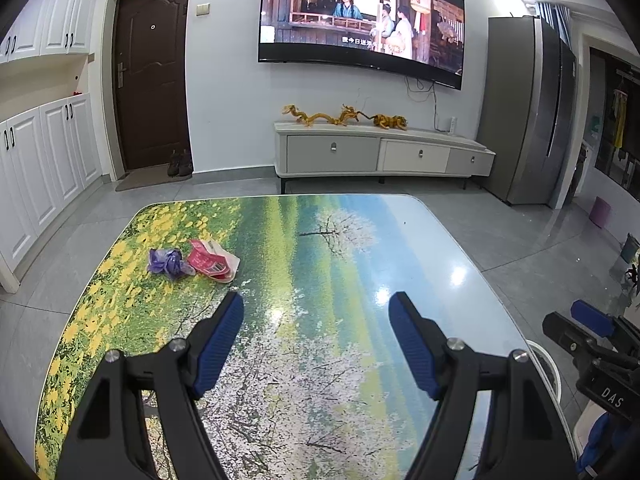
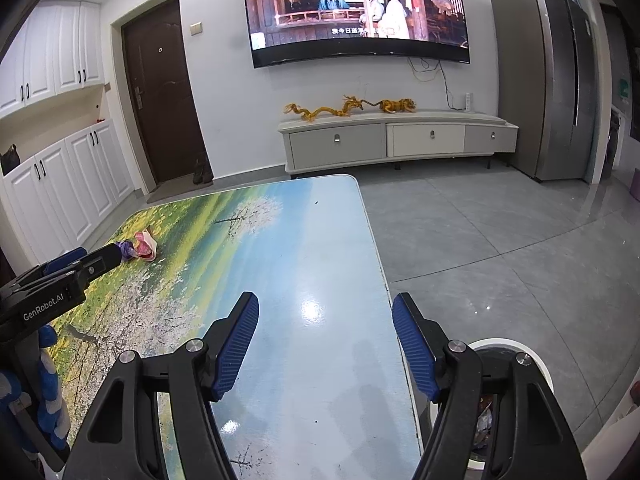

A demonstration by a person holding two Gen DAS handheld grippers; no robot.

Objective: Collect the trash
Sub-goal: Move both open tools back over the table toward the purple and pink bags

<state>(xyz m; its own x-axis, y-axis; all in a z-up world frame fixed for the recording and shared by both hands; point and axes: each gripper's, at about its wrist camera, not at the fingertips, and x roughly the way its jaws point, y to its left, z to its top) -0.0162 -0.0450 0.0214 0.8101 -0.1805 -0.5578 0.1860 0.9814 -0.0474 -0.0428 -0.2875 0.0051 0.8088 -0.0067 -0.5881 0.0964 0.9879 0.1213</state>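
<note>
While both grippers' jaws hang released, wrappers [image 1: 200,262] lie near the table [image 1: 340,240] edge.

Table, bin and far wall: positions.
Two wrappers [image 1: 194,263] lie touching on the table [image 1: 340,248], left side. A bin [image 2: 520,354] stands on the floor just beside its right edge. Beyond the table, a cabinet [image 1: 380,152] stands under the TV [image 1: 360,20]; door [image 1: 152,80] left, fridge [image 1: 528,108] right.

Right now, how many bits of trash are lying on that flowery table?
2: a purple crumpled wrapper and a pink-and-white packet, touching, on the table's far left. More may hide behind the fingers.
</note>
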